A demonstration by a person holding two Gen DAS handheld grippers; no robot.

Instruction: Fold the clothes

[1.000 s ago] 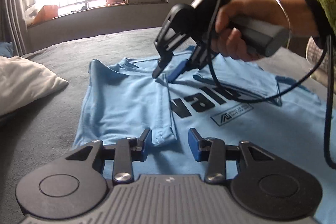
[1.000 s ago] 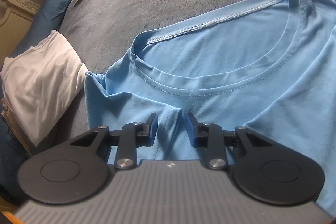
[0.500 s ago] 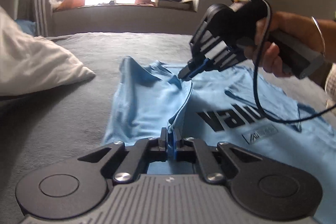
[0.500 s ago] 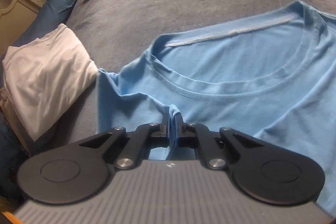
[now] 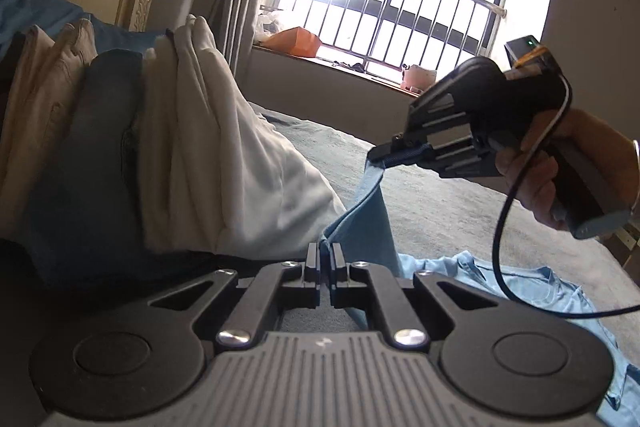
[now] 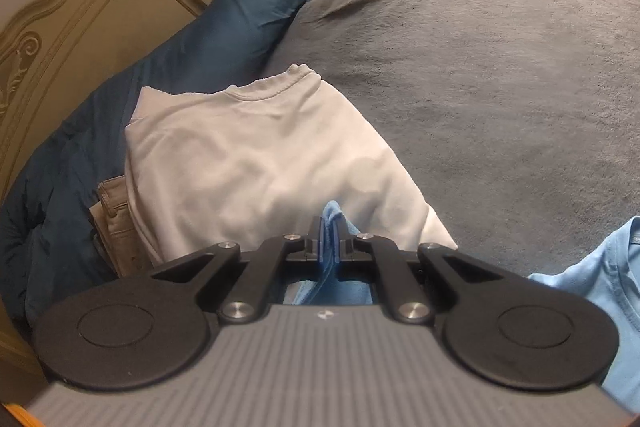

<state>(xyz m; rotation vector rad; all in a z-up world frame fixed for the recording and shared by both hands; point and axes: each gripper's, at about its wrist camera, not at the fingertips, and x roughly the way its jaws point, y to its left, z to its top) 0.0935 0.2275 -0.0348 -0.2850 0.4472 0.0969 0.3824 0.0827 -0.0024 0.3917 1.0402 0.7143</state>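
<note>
Since a second ago both grippers have lifted the blue T-shirt's (image 5: 370, 215) side edge off the grey bed (image 6: 500, 67). The left gripper (image 5: 327, 253) and right gripper (image 6: 328, 239) each pinch that edge, likely to fold it over the part lying at right.

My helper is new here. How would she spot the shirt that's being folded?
On the grey bed, beside the stack of folded clothes near the headboard. It is the light blue T-shirt, the only garment pinched and lifted by both grippers.
</note>
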